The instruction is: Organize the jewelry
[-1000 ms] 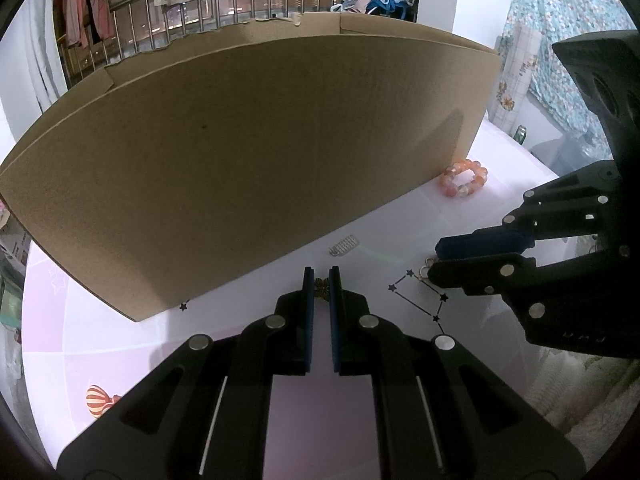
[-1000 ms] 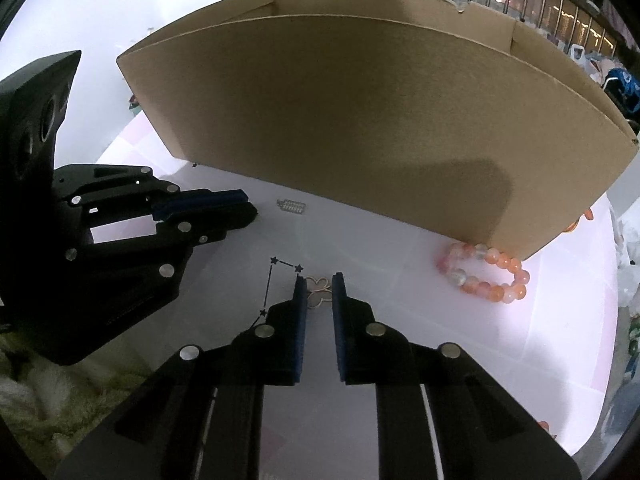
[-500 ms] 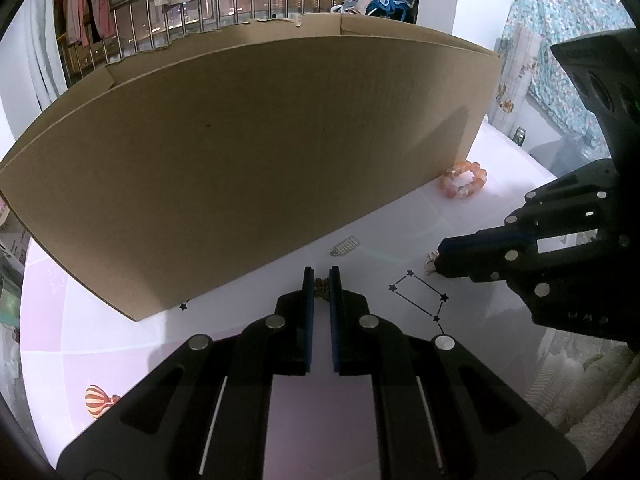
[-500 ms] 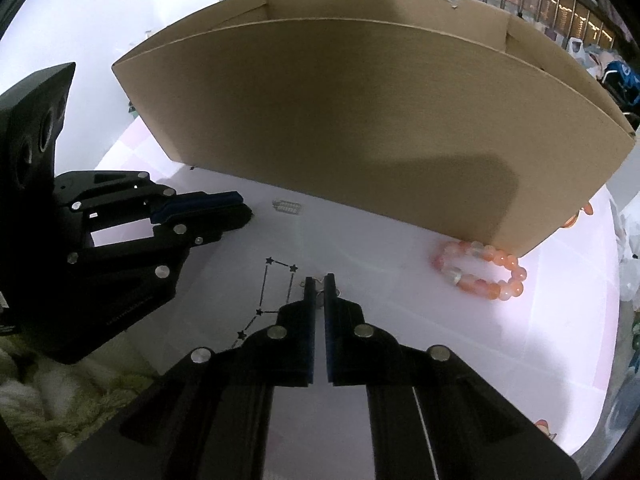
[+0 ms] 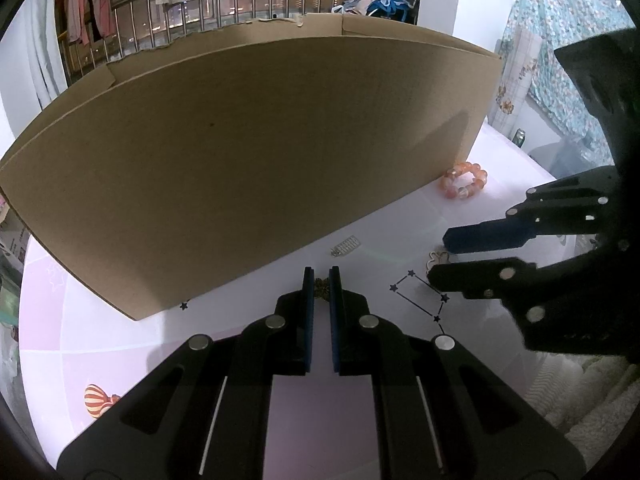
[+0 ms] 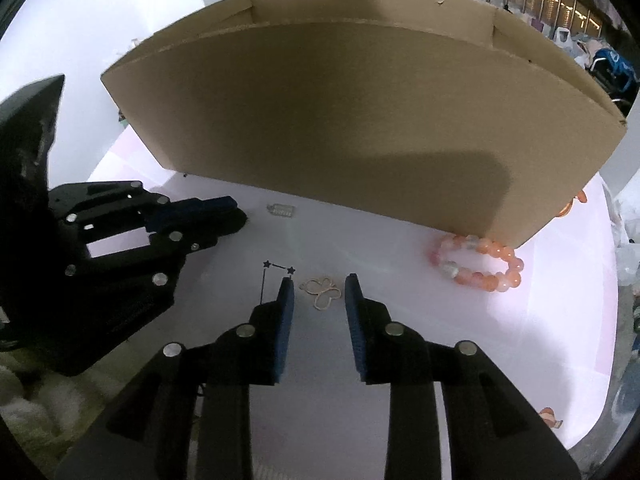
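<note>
A thin gold butterfly-shaped piece (image 6: 322, 293) lies flat on the white table between the fingertips of my right gripper (image 6: 319, 286), which is open and not touching it; it also shows in the left wrist view (image 5: 437, 257). My left gripper (image 5: 321, 277) is shut on a small gold-brown flower-like piece (image 5: 321, 287) near the tips. An orange and white bead bracelet (image 6: 476, 261) lies at the box's right corner. A small silver charm (image 6: 281, 210) lies by the box wall. A big open cardboard box (image 6: 360, 128) stands behind everything.
Printed star lines (image 5: 420, 294) mark the table cloth. A fluffy white cloth (image 5: 580, 392) lies at the near edge. A balloon print (image 5: 98, 400) is at the left. Railings and hung clothes stand beyond the box.
My right gripper was open, closed over the butterfly piece half a second ago, and has now opened; the piece lies on the table. My left gripper has stayed still.
</note>
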### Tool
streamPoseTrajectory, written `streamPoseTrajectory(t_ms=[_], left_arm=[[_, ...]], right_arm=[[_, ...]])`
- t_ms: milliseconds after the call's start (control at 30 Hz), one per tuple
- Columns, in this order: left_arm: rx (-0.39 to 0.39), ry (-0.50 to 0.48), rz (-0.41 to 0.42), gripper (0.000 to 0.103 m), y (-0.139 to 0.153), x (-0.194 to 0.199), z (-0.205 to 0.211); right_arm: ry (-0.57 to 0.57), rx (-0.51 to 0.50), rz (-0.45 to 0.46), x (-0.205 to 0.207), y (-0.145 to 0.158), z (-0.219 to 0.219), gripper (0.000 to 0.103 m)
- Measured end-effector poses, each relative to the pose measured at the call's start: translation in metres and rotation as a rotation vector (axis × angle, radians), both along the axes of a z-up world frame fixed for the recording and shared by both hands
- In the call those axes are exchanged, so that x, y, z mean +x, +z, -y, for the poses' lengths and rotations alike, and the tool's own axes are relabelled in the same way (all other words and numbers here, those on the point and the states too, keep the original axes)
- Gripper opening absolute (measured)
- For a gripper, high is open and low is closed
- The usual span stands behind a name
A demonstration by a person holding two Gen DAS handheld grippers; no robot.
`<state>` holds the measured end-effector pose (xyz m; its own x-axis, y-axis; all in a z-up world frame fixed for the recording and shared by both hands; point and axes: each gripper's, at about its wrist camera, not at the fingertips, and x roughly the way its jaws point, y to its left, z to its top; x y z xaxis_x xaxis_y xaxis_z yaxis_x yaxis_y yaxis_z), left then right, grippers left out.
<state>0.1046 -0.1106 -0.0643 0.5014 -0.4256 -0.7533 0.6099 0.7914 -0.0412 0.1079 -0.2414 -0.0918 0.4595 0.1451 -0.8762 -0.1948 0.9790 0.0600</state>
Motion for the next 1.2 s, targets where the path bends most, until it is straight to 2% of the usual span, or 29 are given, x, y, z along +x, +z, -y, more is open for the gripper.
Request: streamPoseTrajectory(t_ms=[67, 200, 267, 567, 1033, 1100, 1200], left_arm=[[-0.002, 0.002, -0.002, 0.006, 0.0, 0.0, 0.0], [-0.002, 0.002, -0.002, 0.006, 0.0, 0.0, 0.0], [-0.004, 0.003, -0.003, 0.006, 0.0, 0.001, 0.0], [-0.003, 0.003, -0.003, 0.006, 0.0, 0.001, -0.001], [-0.003, 0.003, -0.002, 0.006, -0.001, 0.001, -0.001], [-0.003, 0.003, -0.001, 0.006, -0.001, 0.001, -0.001], [-0.003, 0.001, 0.004, 0.006, 0.0, 0.001, -0.001]], right_arm=[[0.002, -0.032, 0.018, 0.0, -0.001, -0.004, 0.026], [-0.008, -0.035, 0.018, 0.0, -0.001, -0.005, 0.025], [-0.005, -0.034, 0.015, 0.001, -0.001, -0.007, 0.02], [-0.013, -0.003, -0.001, 0.005, 0.001, -0.015, 0.02], [-0.021, 0.027, -0.005, 0.003, 0.008, -0.002, 0.02], [-0.021, 0.029, -0.001, 0.001, 0.009, 0.019, 0.02], [-0.026, 0.03, 0.011, -0.005, 0.013, 0.024, 0.02]])
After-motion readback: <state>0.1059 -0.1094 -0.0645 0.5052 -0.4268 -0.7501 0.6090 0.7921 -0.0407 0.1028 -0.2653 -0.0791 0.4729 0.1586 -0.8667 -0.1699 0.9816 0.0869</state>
